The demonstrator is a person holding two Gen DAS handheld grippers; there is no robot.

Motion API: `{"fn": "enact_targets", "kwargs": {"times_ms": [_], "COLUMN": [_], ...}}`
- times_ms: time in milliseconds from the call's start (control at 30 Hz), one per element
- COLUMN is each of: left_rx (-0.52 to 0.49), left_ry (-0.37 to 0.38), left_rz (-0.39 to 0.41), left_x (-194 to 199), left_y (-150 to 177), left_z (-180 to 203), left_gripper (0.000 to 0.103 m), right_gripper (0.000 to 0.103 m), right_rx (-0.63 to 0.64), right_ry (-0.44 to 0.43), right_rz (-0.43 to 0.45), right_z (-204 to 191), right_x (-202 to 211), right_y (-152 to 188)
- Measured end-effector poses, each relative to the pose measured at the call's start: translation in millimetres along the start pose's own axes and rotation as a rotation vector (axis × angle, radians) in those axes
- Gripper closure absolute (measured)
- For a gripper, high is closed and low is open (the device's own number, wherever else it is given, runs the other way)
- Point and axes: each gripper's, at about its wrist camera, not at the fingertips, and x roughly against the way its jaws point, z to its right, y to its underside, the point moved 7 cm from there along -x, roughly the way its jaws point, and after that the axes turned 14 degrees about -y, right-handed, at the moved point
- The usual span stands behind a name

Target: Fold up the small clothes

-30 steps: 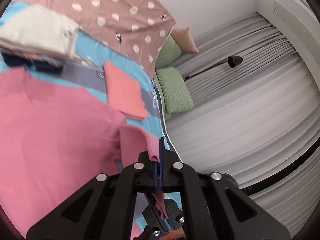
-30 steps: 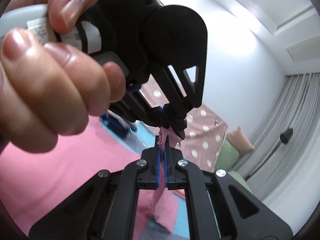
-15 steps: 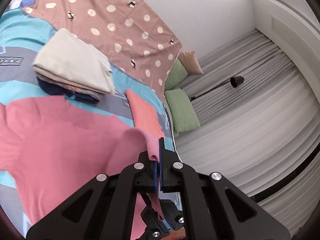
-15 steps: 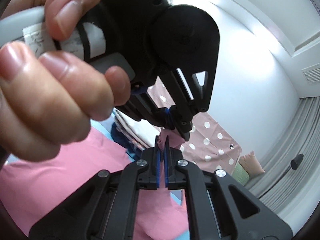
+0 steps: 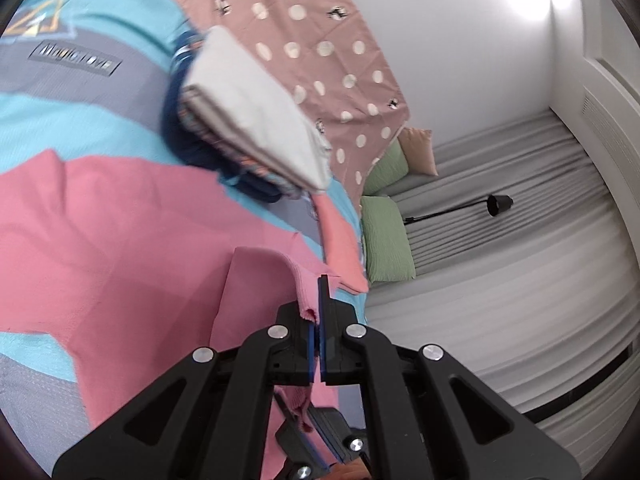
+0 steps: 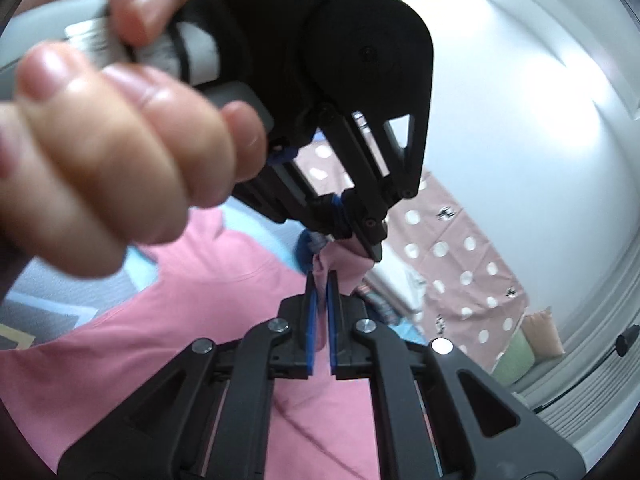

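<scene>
The left gripper is pinching a folded-over edge of the pink garment lying on the bed while the right gripper is opening around that edge, so both should be letting go low, keeping the fold flat.

Bed under a cover of turquoise and grey bands, with a printed label on one grey band. Pink garment spread flat across the near part. Beyond it, a stack of folded clothes: cream piece on top, patterned and navy below. A folded coral piece lies near the bed's far edge. Brown dotted sheet covers the far end.
</scene>
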Motion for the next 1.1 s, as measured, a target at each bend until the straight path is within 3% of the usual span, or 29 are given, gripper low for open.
{"fn": "enact_targets", "kwargs": {"times_ms": [67, 333, 433, 467, 567, 700, 800, 900, 1000, 1100], "left_rx": [0.026, 0.123, 0.161, 0.173, 0.235, 0.288, 0.337, 0.357, 0.301, 0.136], "left_ry": [-0.011, -0.054, -0.093, -0.115, -0.173, -0.260, -0.420, -0.597, -0.818, -1.033], "left_rz": [-0.008, -0.029, -0.040, -0.046, -0.048, 0.048, 0.192, 0.282, 0.326, 0.326], "left_x": [-6, -16, -20, -20, -12, 37, 97, 142, 169, 171], "left_y": [-1, -13, -13, -13, -9, -9, -11, -1, 12, 22], "left_z": [-17, -83, -110, -119, -150, -196, -247, -293, -324, -330], "left_gripper": [0.102, 0.102, 0.102, 0.100, 0.071, 0.059, 0.057, 0.058, 0.058, 0.058], "right_gripper": [0.070, 0.060, 0.044, 0.039, 0.033, 0.023, 0.021, 0.020, 0.020, 0.020], "right_rx": [0.003, 0.026, -0.013, -0.025, -0.098, -0.212, -0.292, -0.309, -0.308, -0.298], "right_ry": [-0.049, -0.156, -0.178, -0.178, -0.175, -0.191, -0.223, -0.230, -0.239, -0.264], "right_rz": [-0.010, -0.102, -0.126, -0.129, -0.142, -0.138, -0.134, -0.146, -0.151, -0.131], "right_z": [-13, -46, -33, -37, -21, -23, -21, -19, -22, -25], "right_x": [1, 12, 14, 18, 24, 39, 49, 46, 42, 39], "right_y": [9, 52, 63, 62, 69, 76, 82, 88, 88, 81]}}
